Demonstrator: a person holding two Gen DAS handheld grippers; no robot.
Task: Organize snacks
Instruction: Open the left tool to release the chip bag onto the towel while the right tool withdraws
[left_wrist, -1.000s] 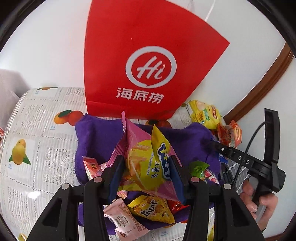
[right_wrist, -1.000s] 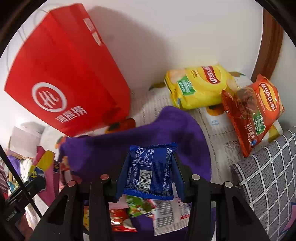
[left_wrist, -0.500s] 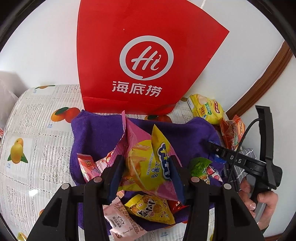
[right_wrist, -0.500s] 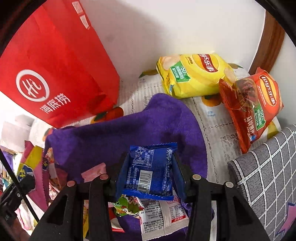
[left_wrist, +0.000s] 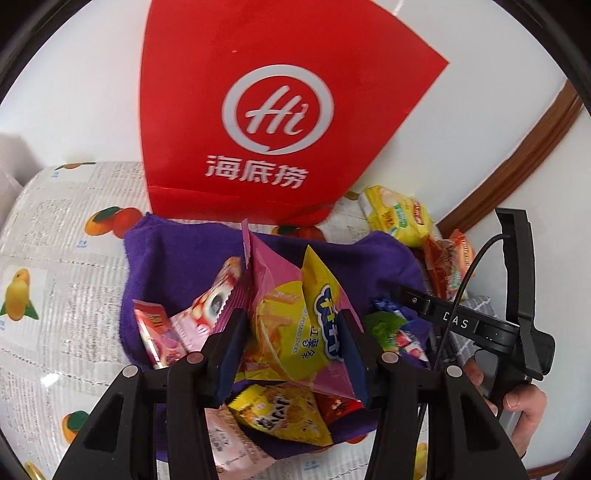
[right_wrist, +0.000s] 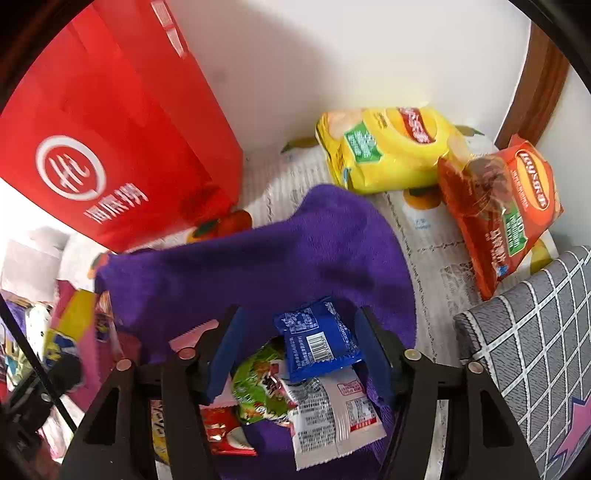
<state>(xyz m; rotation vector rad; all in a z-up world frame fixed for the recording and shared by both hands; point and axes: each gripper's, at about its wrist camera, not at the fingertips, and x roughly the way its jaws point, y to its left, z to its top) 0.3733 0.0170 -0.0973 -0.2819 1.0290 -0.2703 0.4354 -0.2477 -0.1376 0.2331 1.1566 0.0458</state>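
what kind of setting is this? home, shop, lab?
Most likely a home table against a wall. It wears a fruit-and-newsprint tablecloth, a red restaurant carrier bag leans on the white wall, and loose snack packets lie on a purple towel. A brown wooden door-like frame stands beside it.

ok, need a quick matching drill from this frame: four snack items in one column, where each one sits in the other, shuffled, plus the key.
Items
1. pink potato sticks bag
2. blue snack packet
3. yellow chips bag
4. orange chips bag

Places
A. on the tablecloth by the wall, beside the red paper bag
B. clamped in the left tongs
C. leaning at the grey checked box
D. loose between the pads of the open right tongs, over the purple towel

Pairs: 1-B, 2-D, 3-A, 4-C
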